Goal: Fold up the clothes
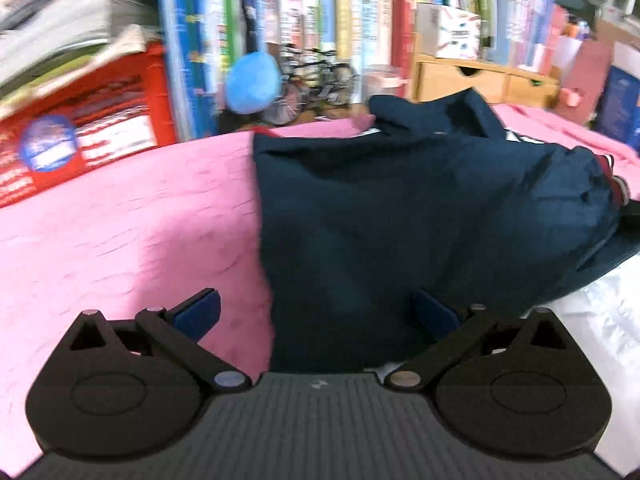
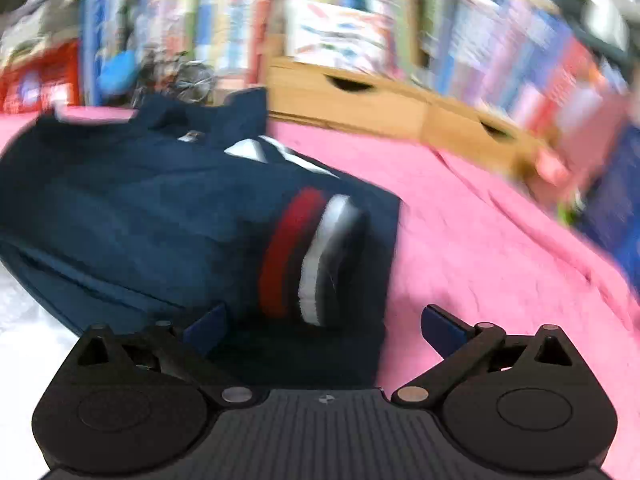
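A navy blue garment lies partly folded on a pink cloth. Its left edge runs straight toward my left gripper, which is open just above the near hem with nothing between its fingers. In the right wrist view the same navy garment shows a sleeve cuff with red, dark and white stripes folded onto the body. My right gripper is open right before that cuff and the garment's right edge, gripping nothing. The view is blurred by motion.
Shelves packed with books rise behind the pink surface. A wooden drawer box and a blue fluffy ball stand at the back. A red box sits at far left. White fabric lies near the garment's front right.
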